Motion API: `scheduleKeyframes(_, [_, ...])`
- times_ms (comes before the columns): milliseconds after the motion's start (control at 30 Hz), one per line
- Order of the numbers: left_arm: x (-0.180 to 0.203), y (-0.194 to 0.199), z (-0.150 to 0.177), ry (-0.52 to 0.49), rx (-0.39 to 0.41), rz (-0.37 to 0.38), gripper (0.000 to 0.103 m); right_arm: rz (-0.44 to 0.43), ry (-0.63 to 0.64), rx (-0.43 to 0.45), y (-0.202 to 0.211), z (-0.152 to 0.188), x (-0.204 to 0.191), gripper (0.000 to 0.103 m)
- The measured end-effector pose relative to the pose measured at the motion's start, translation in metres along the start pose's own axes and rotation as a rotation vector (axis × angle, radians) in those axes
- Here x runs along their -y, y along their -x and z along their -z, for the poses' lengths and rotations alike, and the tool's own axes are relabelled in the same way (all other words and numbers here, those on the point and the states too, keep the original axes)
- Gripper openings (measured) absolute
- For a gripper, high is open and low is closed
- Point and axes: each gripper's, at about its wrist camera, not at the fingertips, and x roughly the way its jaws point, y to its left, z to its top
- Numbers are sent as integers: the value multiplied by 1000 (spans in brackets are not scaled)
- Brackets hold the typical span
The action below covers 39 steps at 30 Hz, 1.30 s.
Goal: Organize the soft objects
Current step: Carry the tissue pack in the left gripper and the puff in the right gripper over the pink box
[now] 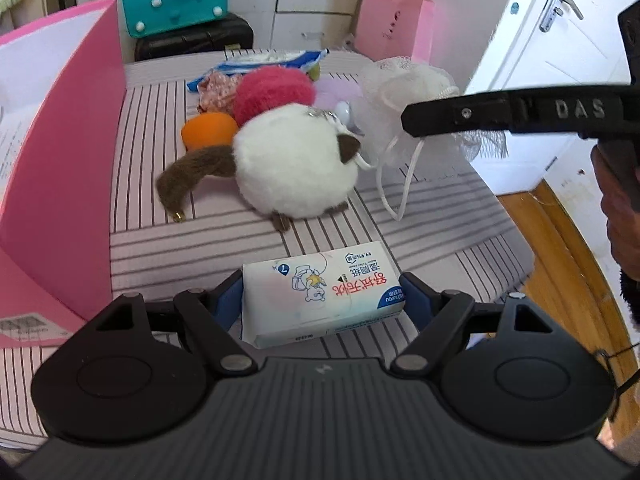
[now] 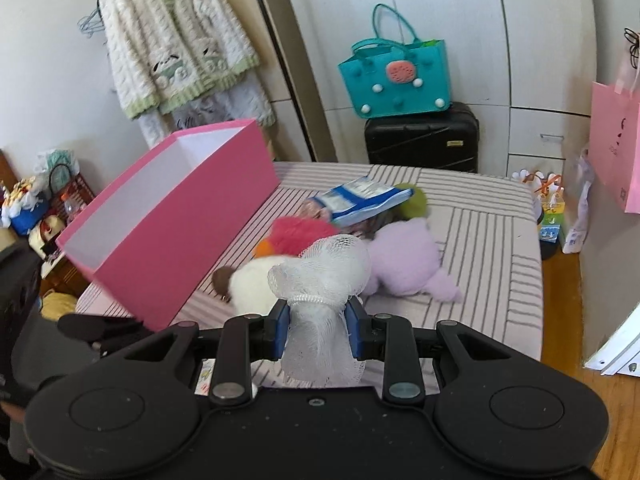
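My left gripper [image 1: 322, 300] is shut on a white pack of wet wipes [image 1: 320, 292], held just above the striped bed. My right gripper [image 2: 318, 330] is shut on a white mesh bath pouf [image 2: 324, 280]; in the left wrist view the pouf [image 1: 404, 92] hangs from the right gripper's finger [image 1: 460, 114] above the pile. On the bed lie a white and brown plush [image 1: 296, 164], a red fuzzy ball [image 1: 272, 92], an orange ball [image 1: 208, 130], a lilac plush [image 2: 404, 260] and a blue-white packet [image 2: 360, 196]. The open pink box [image 2: 172, 216] stands at the left.
The striped bed [image 2: 480, 240] ends at a wooden floor [image 1: 560, 248] on the right. A teal bag [image 2: 396, 80] sits on a black suitcase [image 2: 420, 140] behind the bed. A pink paper bag [image 1: 394, 22] and a white door [image 1: 560, 40] are at the right.
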Motion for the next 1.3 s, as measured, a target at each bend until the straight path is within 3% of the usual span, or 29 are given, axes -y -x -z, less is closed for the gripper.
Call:
scheduleKeyframes(300, [-20,18,-2,0,-34,34,80,10,8,-6,19,14,-27,34])
scheduleKeyframes(633, [-32,70,-8,-15,13,92,80,-51,8,-61,32,4,-56,34])
scheduleKeyframes(833, [-44,106,-14,-56,47,86,80,-178,-16,-87,36,-17,-75,34])
scheduleKeyframes(1067, [-66,140,-24,-64,55,77,80,-243,22,-106,35,-44,-109,34])
scheduleKeyframes(1300, [-92,166,-35,-81,85,12,80,-262,90,-115,19,-70,-137,34])
